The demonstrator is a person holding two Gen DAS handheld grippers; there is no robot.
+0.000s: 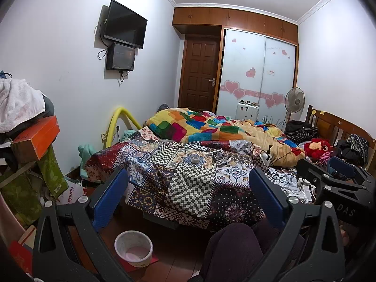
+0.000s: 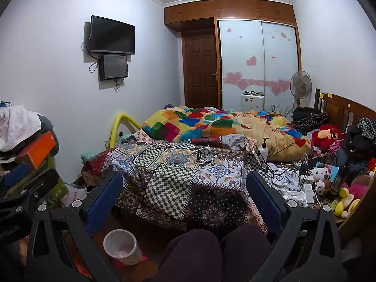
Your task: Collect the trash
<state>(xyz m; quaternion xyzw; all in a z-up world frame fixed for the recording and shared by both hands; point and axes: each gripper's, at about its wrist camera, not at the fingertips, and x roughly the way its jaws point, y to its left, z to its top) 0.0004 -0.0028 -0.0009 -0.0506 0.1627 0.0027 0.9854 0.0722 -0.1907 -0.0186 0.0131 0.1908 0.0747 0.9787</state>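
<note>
Trash lies dead ahead on the bed, at 12 o'clock from both tools.

The crumpled scraps (image 1: 222,158) sit on the patchwork bedspread (image 1: 188,183), just right of a grey tape roll (image 1: 195,159). The left tool (image 1: 189,199) and right tool (image 2: 184,202) are both spread wide and carry nothing. In the right view the scraps (image 2: 206,156) fall slightly toward 1 o'clock, so that tool looks a shade better placed. The bin (image 1: 133,248) waits on the floor at 7 o'clock.
</note>
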